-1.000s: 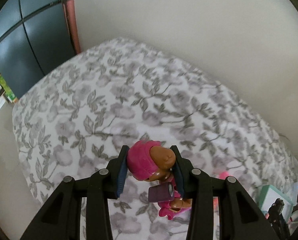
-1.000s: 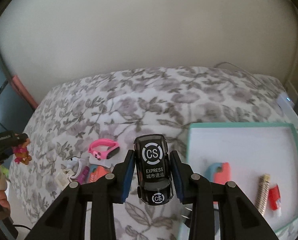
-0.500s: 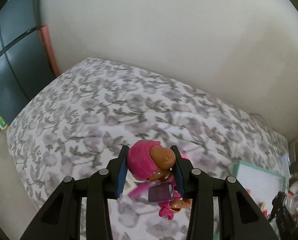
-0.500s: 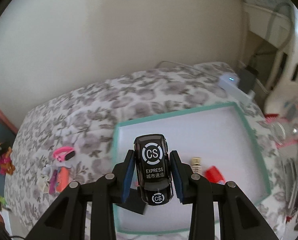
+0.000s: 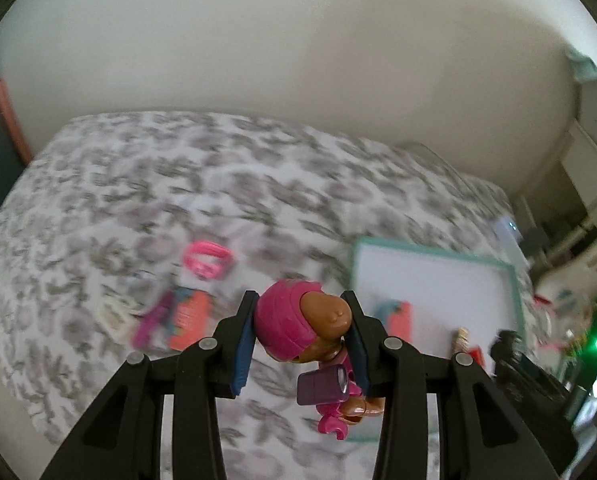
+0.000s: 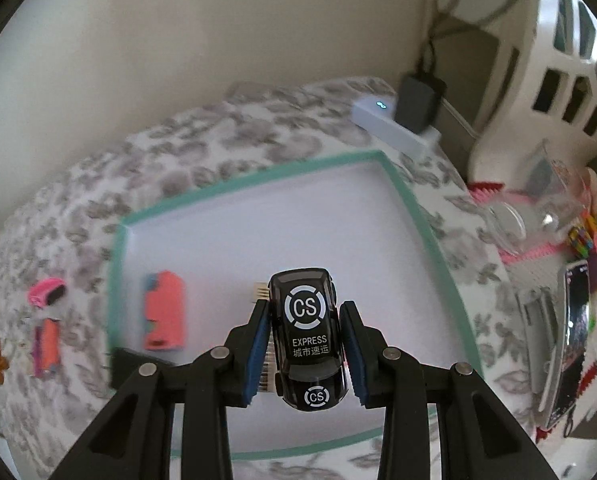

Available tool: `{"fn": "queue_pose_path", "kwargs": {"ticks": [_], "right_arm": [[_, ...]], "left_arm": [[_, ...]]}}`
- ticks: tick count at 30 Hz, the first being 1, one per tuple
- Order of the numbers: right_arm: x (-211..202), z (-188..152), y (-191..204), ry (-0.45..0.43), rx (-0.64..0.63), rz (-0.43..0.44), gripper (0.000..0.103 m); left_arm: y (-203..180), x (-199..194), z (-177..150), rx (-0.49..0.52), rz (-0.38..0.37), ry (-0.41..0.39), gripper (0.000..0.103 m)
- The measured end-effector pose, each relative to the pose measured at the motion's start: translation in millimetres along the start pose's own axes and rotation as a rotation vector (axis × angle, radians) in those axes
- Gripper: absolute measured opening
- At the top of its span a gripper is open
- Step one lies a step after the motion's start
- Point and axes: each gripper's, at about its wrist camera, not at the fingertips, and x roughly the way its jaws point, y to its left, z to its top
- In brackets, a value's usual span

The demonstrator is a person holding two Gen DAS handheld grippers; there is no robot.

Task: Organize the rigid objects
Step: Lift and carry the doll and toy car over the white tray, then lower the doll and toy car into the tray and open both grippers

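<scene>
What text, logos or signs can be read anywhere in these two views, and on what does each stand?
"CS" in a ring: roof of the black toy car held in the right hand-held gripper.
"EXPRESS": the car's roof, below that ring.
"城市速运": just under "EXPRESS".
"CS" in a smaller ring: the car's near end.
Barcode label partly hidden behind the car: unreadable.
Left wrist view: no text; the doll carries none.

tray (image 6: pixel 418 216) centre and far half bare — open | coral block (image 6: pixel 165 312) at left wall | white box (image 6: pixel 390 128) beyond far corner
</scene>
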Motion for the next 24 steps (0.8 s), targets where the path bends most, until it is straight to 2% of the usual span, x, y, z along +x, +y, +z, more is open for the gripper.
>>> {"fn": "queue_pose_path", "kwargs": {"ticks": [5,10,24], "right_arm": [[9.6,-2.8,-20.7,0.015,0.025,-0.051,0.038],[14.7,-3.8,-35.0,0.022,0.053,-0.069,0.038],[34.4,-10.7,-41.1,0.086,0.05,-0.112,0.037]], "left_arm": [[-43.5,17.5,-17.6,0.079,-0.069,0.074,0.042],[-79.9,31.5,-36.5,0.166,-0.1,0.127,0.042],[-103.3,63.4,-54.6,0.243,-0.084,0.197,0.043]]}}
